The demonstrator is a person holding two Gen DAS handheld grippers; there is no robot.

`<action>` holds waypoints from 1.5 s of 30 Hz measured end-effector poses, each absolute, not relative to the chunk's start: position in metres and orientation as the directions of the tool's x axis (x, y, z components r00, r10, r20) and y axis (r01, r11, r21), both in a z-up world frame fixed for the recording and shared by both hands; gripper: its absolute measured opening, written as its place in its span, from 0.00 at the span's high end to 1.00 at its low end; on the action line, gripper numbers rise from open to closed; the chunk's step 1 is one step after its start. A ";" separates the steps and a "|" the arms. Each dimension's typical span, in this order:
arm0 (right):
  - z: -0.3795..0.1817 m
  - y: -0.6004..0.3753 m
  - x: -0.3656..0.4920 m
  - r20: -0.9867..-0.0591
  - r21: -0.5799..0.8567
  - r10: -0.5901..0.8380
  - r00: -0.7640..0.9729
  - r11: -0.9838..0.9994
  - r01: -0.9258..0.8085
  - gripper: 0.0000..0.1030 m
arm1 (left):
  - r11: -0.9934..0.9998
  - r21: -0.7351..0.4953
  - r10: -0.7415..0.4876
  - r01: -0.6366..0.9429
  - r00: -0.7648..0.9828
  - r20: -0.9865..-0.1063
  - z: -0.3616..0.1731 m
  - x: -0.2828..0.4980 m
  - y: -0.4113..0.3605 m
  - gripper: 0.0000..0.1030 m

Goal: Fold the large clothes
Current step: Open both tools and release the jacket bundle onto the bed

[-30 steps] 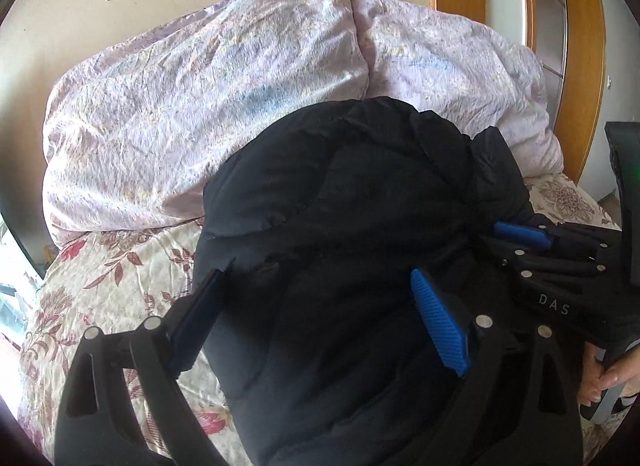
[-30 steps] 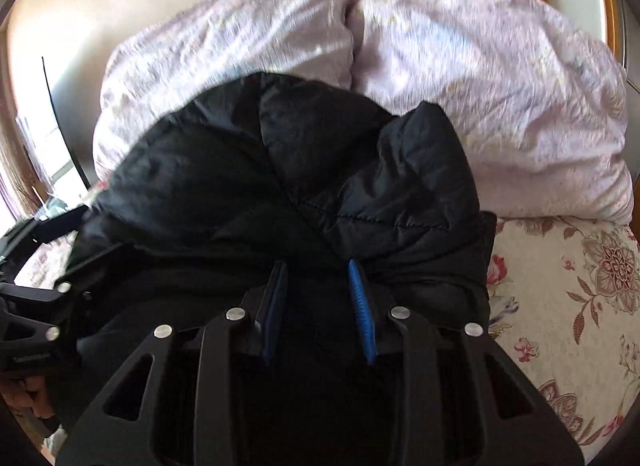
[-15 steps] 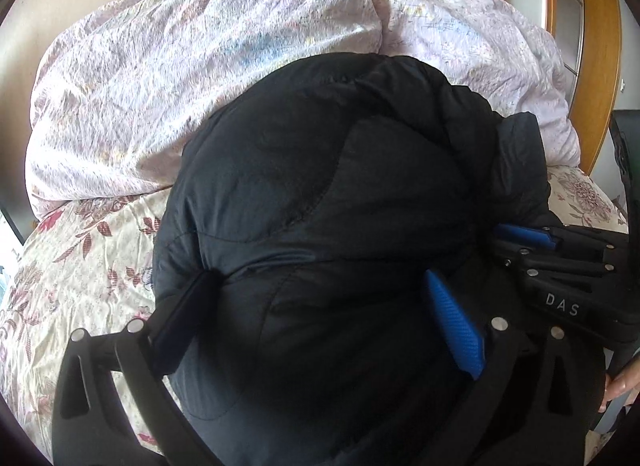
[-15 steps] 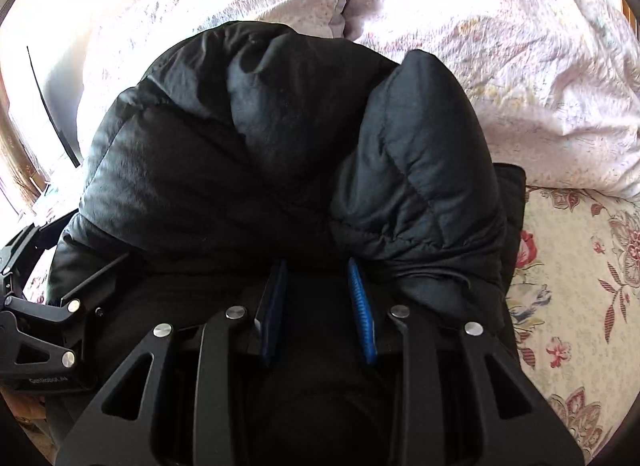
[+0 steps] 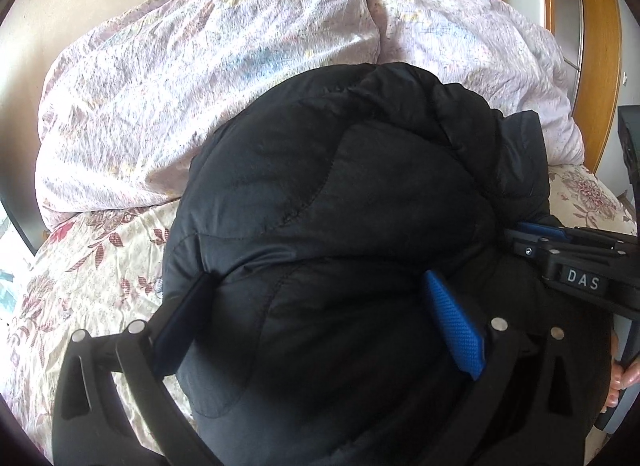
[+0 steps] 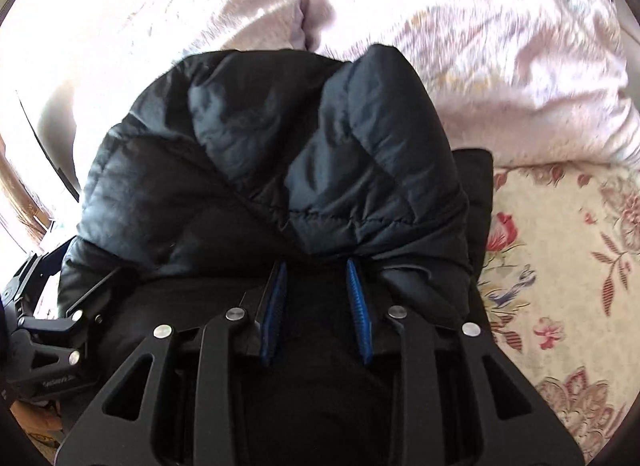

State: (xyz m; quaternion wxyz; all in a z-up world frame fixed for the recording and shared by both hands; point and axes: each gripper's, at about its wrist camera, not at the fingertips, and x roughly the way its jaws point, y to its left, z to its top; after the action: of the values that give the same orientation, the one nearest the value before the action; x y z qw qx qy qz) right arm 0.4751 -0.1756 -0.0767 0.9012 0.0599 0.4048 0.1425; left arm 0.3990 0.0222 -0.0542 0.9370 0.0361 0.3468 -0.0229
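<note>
Left tool point(image 5: 316, 306) has just been spreading its jaws to their widest, and they now straddle the black puffer jacket point(image 5: 340, 193) without pinching it, so I read that side as released. My right tool point(image 6: 316, 286) is narrowed on a bunch of the same jacket, its blue pads point(image 6: 356, 294) pressing dark fabric between them. Compared with a second ago the padded bulk sits closer and fills more of both views, doubled over on itself. It rests on the floral bed sheet point(image 5: 92, 278), just in front of the two pale pillows point(image 5: 208, 77). I judge this fold nearly laid; the right side still needs letting go.
</note>
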 end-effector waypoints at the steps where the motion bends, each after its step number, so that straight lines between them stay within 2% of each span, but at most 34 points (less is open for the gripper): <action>1: -0.080 -0.178 0.477 -0.711 0.247 0.326 0.624 0.945 -0.213 0.71 | 0.996 0.054 -0.015 0.067 0.758 -0.653 -0.055 0.400 0.020 0.02; 4: -0.087 -0.190 0.481 -0.692 0.317 0.384 0.611 0.922 -0.221 0.72 | 0.996 0.065 -0.002 0.059 0.759 -0.651 -0.056 0.403 0.017 0.02; 9: -0.077 -0.198 0.475 -0.672 0.341 0.389 0.630 0.918 -0.203 0.72 | 0.996 0.067 -0.003 0.059 0.777 -0.629 -0.049 0.396 0.015 0.02; 11: -0.063 -0.200 0.456 -0.669 0.311 0.349 0.657 0.933 -0.179 0.67 | 0.997 0.054 -0.013 0.058 0.791 -0.612 -0.042 0.385 0.020 0.02; 12: -0.055 -0.200 0.445 -0.663 0.272 0.308 0.682 0.948 -0.164 0.60 | 0.997 0.044 -0.017 0.056 0.793 -0.610 -0.039 0.379 0.022 0.02; 13: -0.045 -0.199 0.431 -0.650 0.215 0.246 0.719 0.967 -0.137 0.38 | 0.998 0.025 -0.031 0.059 0.790 -0.613 -0.034 0.371 0.026 0.02; 14: -0.039 -0.198 0.420 -0.637 0.166 0.185 0.749 0.981 -0.101 0.09 | 0.998 0.011 -0.041 0.061 0.784 -0.619 -0.029 0.364 0.030 0.02; 15: -0.030 -0.198 0.404 -0.602 0.091 0.088 0.793 0.995 -0.041 0.01 | 0.998 0.005 -0.041 0.057 0.780 -0.624 -0.025 0.358 0.032 0.02; 18: -0.016 -0.198 0.372 -0.533 -0.046 -0.063 0.844 0.998 0.045 0.01 | 0.999 0.027 -0.004 0.026 0.795 -0.607 -0.013 0.328 0.041 0.02; 21: -0.008 -0.195 0.347 -0.525 -0.118 -0.181 0.832 0.983 0.139 0.01 | 0.999 0.036 0.021 0.000 0.808 -0.588 -0.007 0.300 0.046 0.02; 29: 0.000 -0.189 0.289 -0.552 0.009 -0.034 0.833 0.999 0.046 0.01 | 0.999 -0.003 0.038 -0.050 0.802 -0.595 0.003 0.237 0.061 0.02; 34: 0.001 -0.185 0.259 -0.562 0.065 0.036 0.826 0.998 0.000 0.01 | 0.999 -0.005 0.038 -0.053 0.768 -0.640 0.001 0.211 0.060 0.02; 37: 0.001 -0.180 0.245 -0.561 0.046 0.028 0.827 0.999 -0.002 0.01 | 0.999 0.015 0.049 -0.052 0.758 -0.651 -0.001 0.198 0.055 0.02; 45: 0.000 -0.168 0.217 -0.549 0.000 0.034 0.835 0.999 -0.041 0.01 | 0.998 -0.035 0.018 -0.058 0.729 -0.684 -0.003 0.181 0.052 0.02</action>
State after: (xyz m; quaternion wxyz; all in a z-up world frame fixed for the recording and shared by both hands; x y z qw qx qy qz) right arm 0.2173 -0.1675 0.0005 0.9579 -0.0061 0.2864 0.0197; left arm 0.1808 0.0518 -0.0032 0.9294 -0.0270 0.3674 0.0203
